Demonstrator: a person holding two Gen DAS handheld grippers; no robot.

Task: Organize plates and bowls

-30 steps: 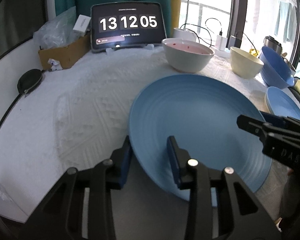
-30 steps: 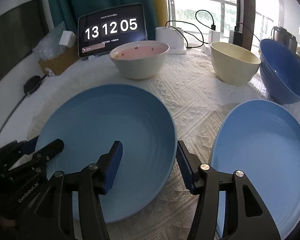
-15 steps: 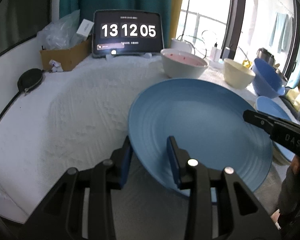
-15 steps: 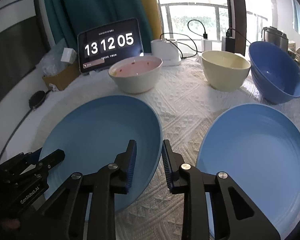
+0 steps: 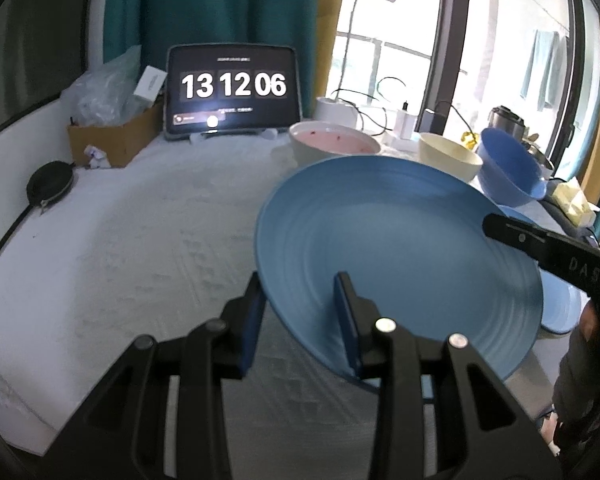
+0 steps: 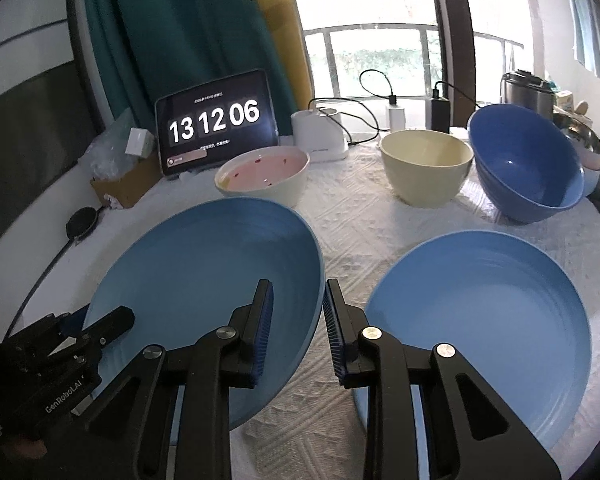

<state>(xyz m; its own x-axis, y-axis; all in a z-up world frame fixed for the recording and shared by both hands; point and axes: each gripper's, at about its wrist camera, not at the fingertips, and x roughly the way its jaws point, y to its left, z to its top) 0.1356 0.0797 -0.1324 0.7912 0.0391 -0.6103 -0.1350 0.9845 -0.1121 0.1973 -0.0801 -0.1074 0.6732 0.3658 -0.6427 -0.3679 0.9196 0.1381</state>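
A large blue plate (image 5: pixel 400 248) is held up off the white tablecloth by both grippers. My left gripper (image 5: pixel 298 312) is shut on its left rim. My right gripper (image 6: pixel 298 320) is shut on its right rim; the plate shows in the right wrist view (image 6: pixel 204 280). A second blue plate (image 6: pixel 484 320) lies on the cloth to the right. Behind stand a pink-inside bowl (image 6: pixel 264 176), a cream bowl (image 6: pixel 426 168) and a blue bowl (image 6: pixel 528 164), which leans.
A tablet clock (image 5: pixel 232 92) stands at the back, with a cardboard box (image 5: pixel 112 136) and a black pouch (image 5: pixel 50 186) to its left. A white device (image 6: pixel 320 136), chargers and cables sit behind the bowls. A metal cooker (image 6: pixel 528 88) is far right.
My right gripper closed onto the plate's right rim. Both grippers have lifted the plate off the cloth, and it now hangs higher, its far edge covering part of the bowls.
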